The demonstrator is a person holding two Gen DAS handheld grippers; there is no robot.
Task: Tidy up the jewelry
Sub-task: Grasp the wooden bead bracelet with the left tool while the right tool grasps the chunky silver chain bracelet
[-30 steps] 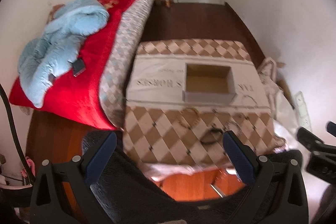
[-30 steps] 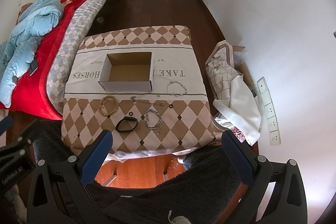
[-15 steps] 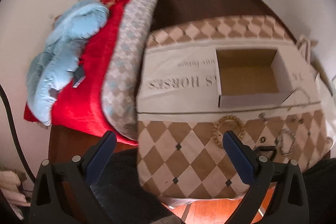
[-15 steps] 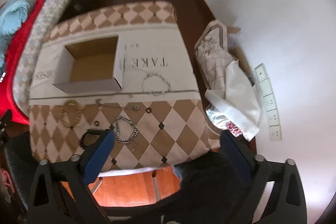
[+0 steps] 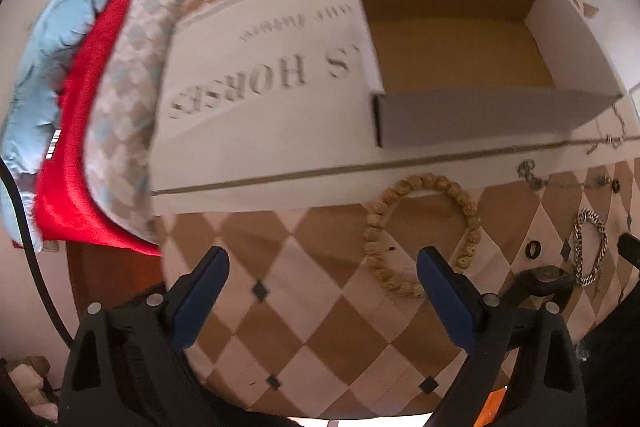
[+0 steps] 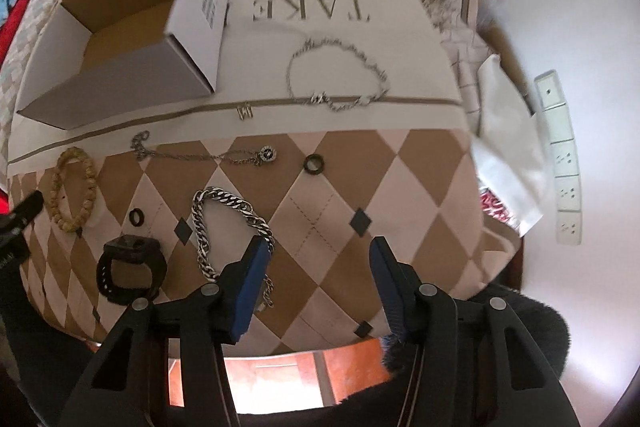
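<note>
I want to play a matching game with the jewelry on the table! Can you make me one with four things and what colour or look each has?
Things:
1. bead bracelet
2. chain bracelet
3. watch
4. box

Looks:
a. black strap
b. white outside, brown inside
c. tan round beads
d. silver links

Pairs: 1-c, 2-d, 3-a, 4-b
</note>
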